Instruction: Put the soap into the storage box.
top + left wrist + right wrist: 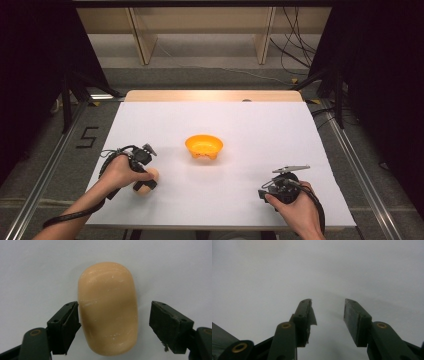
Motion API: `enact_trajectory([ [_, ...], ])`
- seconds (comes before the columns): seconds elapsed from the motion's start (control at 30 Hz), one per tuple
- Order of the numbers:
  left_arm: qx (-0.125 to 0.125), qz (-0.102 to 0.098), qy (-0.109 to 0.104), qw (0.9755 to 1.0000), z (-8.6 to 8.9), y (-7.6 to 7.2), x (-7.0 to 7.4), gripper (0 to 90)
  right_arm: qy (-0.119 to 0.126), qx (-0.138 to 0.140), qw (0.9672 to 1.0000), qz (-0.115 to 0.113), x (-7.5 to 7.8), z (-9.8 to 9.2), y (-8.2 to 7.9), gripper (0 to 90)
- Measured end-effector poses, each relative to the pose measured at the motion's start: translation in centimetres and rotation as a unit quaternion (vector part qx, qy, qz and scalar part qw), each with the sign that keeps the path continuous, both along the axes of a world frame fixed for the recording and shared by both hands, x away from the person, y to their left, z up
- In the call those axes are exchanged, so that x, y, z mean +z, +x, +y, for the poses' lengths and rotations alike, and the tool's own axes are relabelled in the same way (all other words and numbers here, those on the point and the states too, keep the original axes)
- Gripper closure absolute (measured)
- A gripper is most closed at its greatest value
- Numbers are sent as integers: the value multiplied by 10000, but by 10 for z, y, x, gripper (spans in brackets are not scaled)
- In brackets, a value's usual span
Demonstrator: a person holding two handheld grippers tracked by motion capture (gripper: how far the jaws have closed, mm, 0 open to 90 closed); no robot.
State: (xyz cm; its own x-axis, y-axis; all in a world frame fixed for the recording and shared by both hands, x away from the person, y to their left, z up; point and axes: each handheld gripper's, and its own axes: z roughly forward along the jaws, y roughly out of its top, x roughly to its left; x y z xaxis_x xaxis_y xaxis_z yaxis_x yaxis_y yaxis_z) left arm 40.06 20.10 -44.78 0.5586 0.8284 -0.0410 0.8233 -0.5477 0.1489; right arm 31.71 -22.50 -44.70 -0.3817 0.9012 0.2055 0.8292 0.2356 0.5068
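A smooth peach-coloured oval lump (pixel 108 307) lies on the white table sheet (pixel 35 270). My left gripper (pixel 113 312) is open and straddles it: the left jaw touches its side, while the right jaw stands a little apart. From above, the lump (pixel 153 174) peeks out under the left gripper (pixel 145 180) near the table's front left. An orange bowl (pixel 204 146) stands mid-table, apart from both grippers. My right gripper (pixel 264 193) rests at the front right. In its own view the right gripper (pixel 327 307) is open over bare white sheet, with nothing between the jaws.
The white sheet (pixel 240 125) covers most of the wooden table, whose far edge (pixel 210 95) shows. Black frame posts and cables stand on the floor at both sides. Wooden legs (pixel 142 40) stand beyond the table.
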Motion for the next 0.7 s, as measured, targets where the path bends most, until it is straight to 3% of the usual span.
enact_trajectory([
  [0.03,0,-13,1,10000,-1,0,-1,240,-151,94,9998,-108,-1,-1,0,579],
  [0.2,49,-184,12,9998,-3,1,-6,277,-107,94,9999,-53,-2,-1,1,580],
  [0.3,40,-114,92,9999,-3,2,-7,285,-27,170,9999,-21,-2,-1,0,580],
  [0.33,4,-67,118,9999,-2,4,-7,286,19,48,10000,1,-1,1,0,580],
  [0.47,66,-78,132,9999,-2,5,-11,284,-18,42,10000,29,-2,1,0,580],
  [0.6,14,39,222,9997,-3,6,-13,294,-22,47,10000,40,-2,1,0,579],
  [0.63,-40,32,255,9997,-3,6,-15,297,-180,73,9998,-31,-4,-1,1,579],
  [0.7,-57,44,221,9997,-3,7,-16,303,-156,59,9998,-48,-4,0,1,579],
])
